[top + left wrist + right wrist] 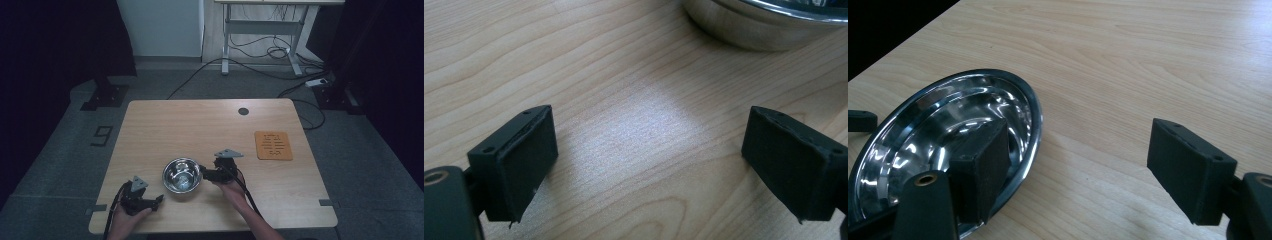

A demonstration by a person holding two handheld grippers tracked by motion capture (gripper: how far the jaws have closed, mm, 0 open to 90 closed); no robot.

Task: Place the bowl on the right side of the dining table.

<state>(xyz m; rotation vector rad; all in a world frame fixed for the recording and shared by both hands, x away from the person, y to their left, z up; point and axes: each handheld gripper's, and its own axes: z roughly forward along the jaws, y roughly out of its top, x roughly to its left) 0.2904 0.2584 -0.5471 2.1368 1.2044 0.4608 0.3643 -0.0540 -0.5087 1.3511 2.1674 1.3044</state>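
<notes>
A steel bowl point(182, 175) sits on the wooden bench point(200, 125) near the middle of its near edge. The right gripper point(204, 173) is spread wide, one jaw over the bowl's rim, the other outside. The left gripper point(159, 200), wide and empty, rests by the near-left corner. An orange mat point(273, 145) lies towards the right edge

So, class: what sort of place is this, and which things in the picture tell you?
Probably a lab or office workroom: a light wooden table on grey carpet, a white height-adjustable desk frame behind it, and loose black cables across the floor.
</notes>
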